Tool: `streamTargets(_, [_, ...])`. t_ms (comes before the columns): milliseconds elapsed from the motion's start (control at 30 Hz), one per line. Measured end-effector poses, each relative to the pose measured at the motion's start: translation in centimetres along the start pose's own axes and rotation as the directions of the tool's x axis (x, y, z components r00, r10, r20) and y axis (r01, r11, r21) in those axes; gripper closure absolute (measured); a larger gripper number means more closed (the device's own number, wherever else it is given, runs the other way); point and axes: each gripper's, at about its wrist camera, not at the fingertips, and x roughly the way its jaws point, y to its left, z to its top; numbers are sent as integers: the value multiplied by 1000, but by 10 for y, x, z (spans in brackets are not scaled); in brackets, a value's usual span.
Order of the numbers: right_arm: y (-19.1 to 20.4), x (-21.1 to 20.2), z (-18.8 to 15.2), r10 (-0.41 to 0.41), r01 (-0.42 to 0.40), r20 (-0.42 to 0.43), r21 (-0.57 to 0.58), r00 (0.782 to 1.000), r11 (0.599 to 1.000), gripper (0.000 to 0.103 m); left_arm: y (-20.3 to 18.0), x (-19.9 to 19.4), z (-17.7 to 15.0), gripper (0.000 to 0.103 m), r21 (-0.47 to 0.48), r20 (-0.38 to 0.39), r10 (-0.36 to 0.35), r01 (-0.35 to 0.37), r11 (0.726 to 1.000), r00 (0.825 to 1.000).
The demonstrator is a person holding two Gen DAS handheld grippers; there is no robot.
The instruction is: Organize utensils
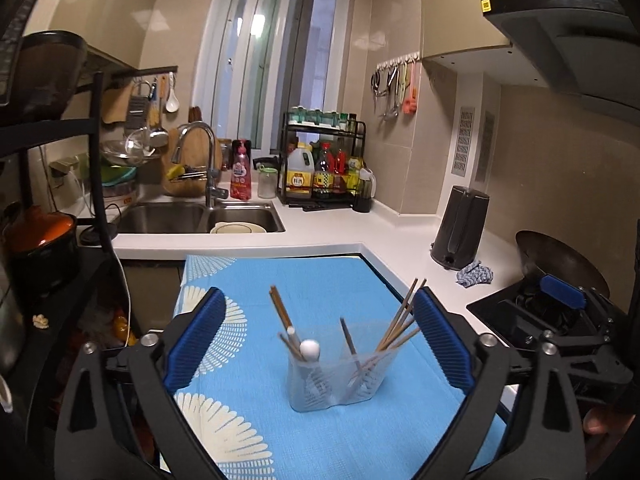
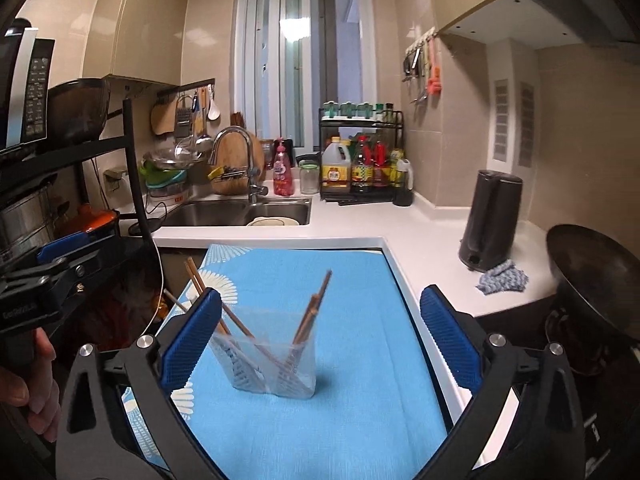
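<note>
Since every utensil in view stands inside the clear holder [image 1: 334, 380], the sort looks done or nearly so. Chopsticks [image 1: 400, 326] fan out of its right compartment; more chopsticks and a white-tipped utensil [image 1: 310, 349] lean in the left one. Nothing loose lies on the blue cloth [image 1: 280, 280], so I see nothing left to pick up.

Left gripper [image 1: 320, 344]: jaws wide, nothing between the pads, holder standing just ahead of them. Right gripper [image 2: 320, 340]: also wide and empty, holder just beside its left finger [image 2: 192, 340].

Clearance: the holder sits mid-cloth, well apart from the cloth's far edge and the white counter [image 1: 400, 248]. Open cloth on all sides. Obstacles are off to the right: kettle [image 1: 460, 232], wok [image 1: 560, 260], crumpled rag [image 1: 476, 274]. The sink [image 1: 200, 216] is well behind. The tall chopstick tips are the snag risk, I'd judge, if either gripper sweeps across.
</note>
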Motion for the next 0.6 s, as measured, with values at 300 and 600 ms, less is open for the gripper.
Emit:
streamTargets(300, [-3, -19, -65, -122, 122, -29, -4, 992, 993, 5, 3, 3, -83, 8, -54, -86, 40, -45, 998, 995])
streamTargets(600, [-3, -6, -116, -140, 142, -116, 5, 983, 990, 5, 1, 16, -140, 8, -54, -174, 52, -62, 997, 983])
